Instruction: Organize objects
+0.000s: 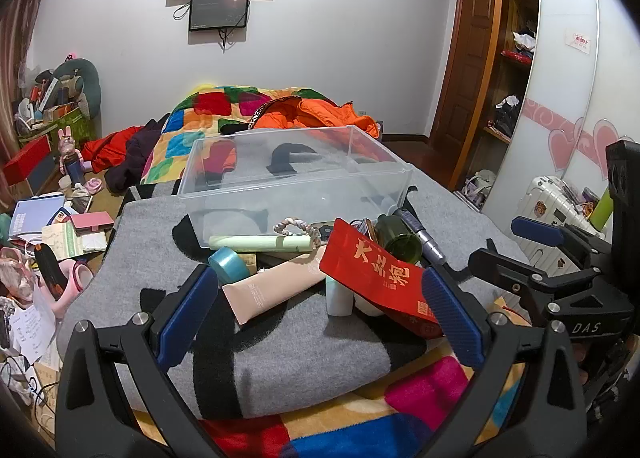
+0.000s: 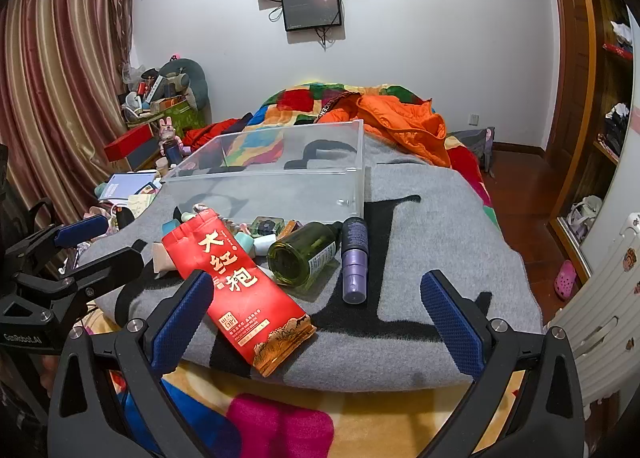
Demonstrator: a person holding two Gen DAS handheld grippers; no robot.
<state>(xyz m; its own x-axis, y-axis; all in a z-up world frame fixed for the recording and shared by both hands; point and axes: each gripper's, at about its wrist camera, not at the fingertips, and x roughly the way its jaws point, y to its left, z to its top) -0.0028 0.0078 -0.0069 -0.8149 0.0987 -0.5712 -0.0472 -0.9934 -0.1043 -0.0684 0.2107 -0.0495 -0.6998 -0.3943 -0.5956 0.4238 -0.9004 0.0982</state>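
A clear plastic bin [image 1: 384, 168] [image 2: 356, 178] stands empty on the grey blanket [image 1: 304, 342] [image 2: 432, 258]. A pile lies in front of it: a red tea pouch [image 1: 380, 274] [image 2: 240, 290], a green glass bottle [image 1: 400, 238] [image 2: 304, 258], a purple spray bottle [image 2: 354, 262] [image 1: 426, 236], a pink tube [image 1: 272, 286], a pale green tube [image 1: 260, 244], a blue tape roll [image 1: 228, 264] and a small white bottle [image 1: 339, 294]. My left gripper [image 1: 320, 310] is open just short of the pile. My right gripper [image 2: 320, 310] is open near the red pouch.
A colourful quilt [image 1: 208, 118] and an orange jacket [image 2: 404, 118] lie behind the bin. Clutter covers the floor at the left [image 1: 60, 226]. A white suitcase [image 1: 552, 210] and a wardrobe [image 1: 516, 58] stand at the right.
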